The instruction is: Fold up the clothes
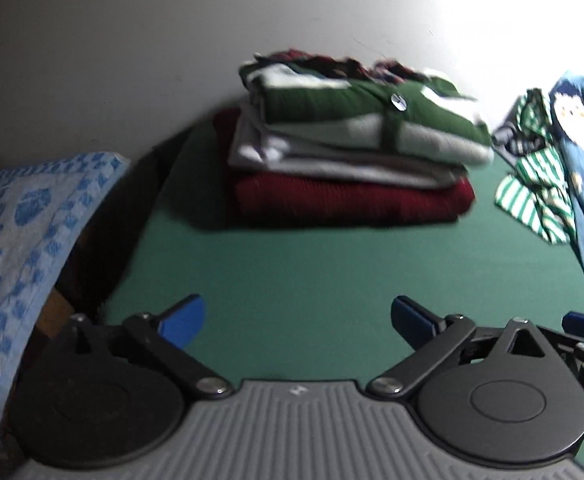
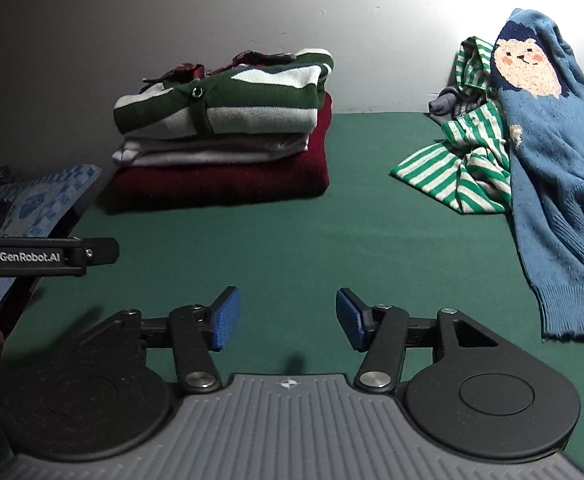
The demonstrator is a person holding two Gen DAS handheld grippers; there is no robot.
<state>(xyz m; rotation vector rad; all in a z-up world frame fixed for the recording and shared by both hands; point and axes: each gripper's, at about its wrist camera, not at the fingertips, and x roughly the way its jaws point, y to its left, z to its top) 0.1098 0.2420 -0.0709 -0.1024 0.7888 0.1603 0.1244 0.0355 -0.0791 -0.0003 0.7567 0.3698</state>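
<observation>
My right claw [image 2: 287, 318] and left claw [image 1: 298, 320] both stand apart, empty; the blue sweater [image 2: 548, 160] lies ahead-right, nearer the right one.

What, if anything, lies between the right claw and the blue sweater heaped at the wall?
Nothing visible does. The right claw is open over bare green table cover, and the blue sweater lies ahead to its right, draped over a green striped shirt. The folded stack sits off to the left.

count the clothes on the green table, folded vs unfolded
Folded, stacked: 4 at least, from the dark red knit sweater at the bottom up to the green and white cardigan
Unfolded: 2 clear, blue knit bear sweater, green striped shirt
Total: 6 at least
</observation>
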